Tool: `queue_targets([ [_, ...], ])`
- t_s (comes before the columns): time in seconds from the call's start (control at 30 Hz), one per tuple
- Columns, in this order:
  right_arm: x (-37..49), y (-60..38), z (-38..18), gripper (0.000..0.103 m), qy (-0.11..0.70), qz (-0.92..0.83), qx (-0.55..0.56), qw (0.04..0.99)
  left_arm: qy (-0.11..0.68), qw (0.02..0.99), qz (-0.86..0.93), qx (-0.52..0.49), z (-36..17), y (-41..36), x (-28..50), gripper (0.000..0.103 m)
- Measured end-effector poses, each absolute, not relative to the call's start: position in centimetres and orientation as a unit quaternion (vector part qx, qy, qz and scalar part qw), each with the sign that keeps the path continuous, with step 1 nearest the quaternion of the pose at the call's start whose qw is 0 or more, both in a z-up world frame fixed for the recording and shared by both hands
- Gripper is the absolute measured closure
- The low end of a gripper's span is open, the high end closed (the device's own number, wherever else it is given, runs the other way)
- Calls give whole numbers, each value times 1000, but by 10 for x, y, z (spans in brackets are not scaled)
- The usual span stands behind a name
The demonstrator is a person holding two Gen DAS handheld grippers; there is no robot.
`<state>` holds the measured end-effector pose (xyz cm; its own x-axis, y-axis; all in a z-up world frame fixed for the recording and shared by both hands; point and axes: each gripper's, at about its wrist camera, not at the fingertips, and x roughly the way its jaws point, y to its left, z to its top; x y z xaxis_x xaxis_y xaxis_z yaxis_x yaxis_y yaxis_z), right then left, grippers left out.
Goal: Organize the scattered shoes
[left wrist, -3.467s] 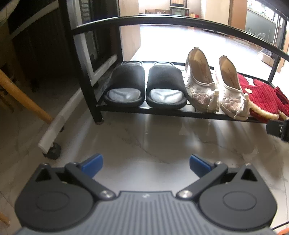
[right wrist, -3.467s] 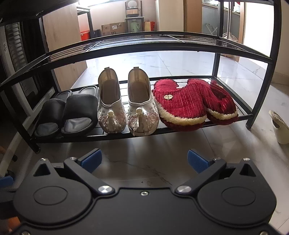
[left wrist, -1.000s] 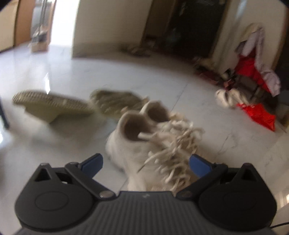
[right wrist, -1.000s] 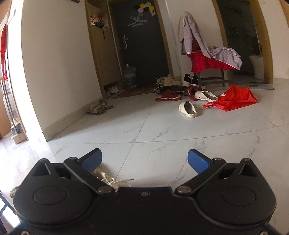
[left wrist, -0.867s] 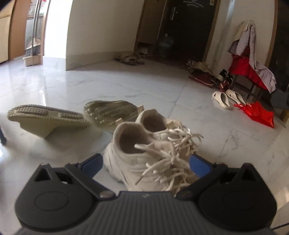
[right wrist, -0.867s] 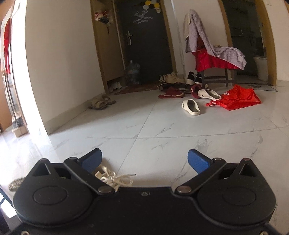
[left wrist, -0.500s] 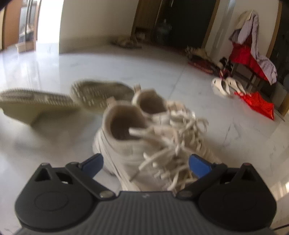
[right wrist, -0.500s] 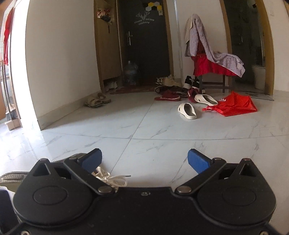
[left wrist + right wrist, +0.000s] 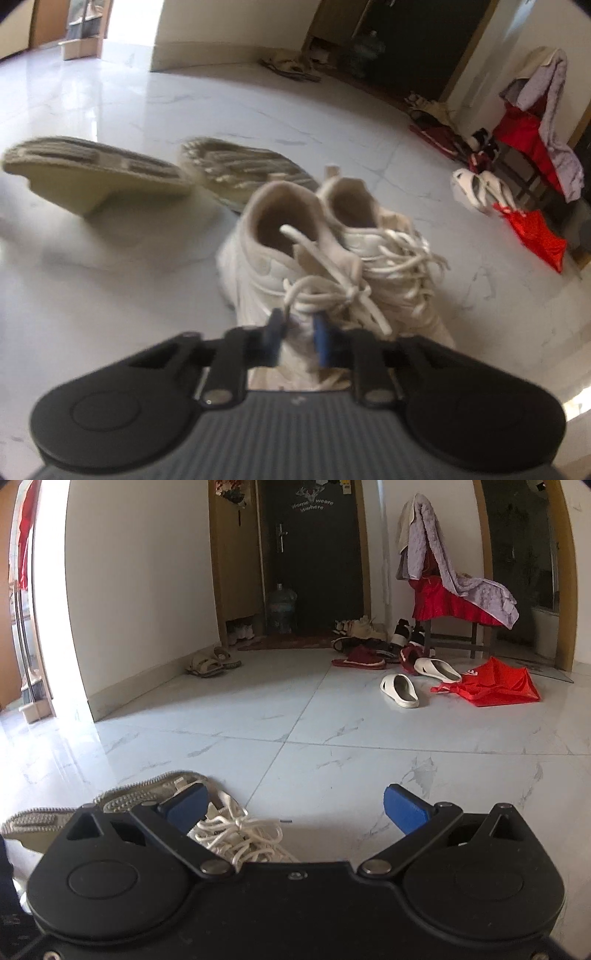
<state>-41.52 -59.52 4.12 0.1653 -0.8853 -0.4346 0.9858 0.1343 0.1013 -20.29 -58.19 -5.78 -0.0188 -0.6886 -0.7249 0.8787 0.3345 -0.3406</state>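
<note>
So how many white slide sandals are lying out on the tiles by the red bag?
2. One white slide lies alone on open tile left of the red bag; the other sits behind it, nearer the chair. The shoe pile beyond may hide more.

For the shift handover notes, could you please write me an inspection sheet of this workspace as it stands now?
Surface: pale marble-look floor tiles, glossy.
Job's things: white laced sneakers side by side; two beige shoes beyond them, soles showing.
Clutter: white slides, red bag, more shoes by the dark door.
Grippers: left gripper has just been closing, pads pinching the near sneaker's upper; right gripper open, holding nothing.
Cables: nothing seen.
Surroundings: chair draped with cloth, water jug.
</note>
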Motion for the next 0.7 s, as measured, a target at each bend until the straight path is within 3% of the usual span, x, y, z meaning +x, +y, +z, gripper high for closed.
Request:
queue_targets([
  [0.17,-423,-593,45,0,125,-623,190,748,425,709,-546,140,-43,-569,-192,95],
  [0.47,-441,-588,51,0,112,-622,216,744,439,755,-457,169,-24,-530,-165,97],
  [0.7,-442,-581,52,0,103,-604,233,755,395,815,-389,169,6,-477,-134,96],
])
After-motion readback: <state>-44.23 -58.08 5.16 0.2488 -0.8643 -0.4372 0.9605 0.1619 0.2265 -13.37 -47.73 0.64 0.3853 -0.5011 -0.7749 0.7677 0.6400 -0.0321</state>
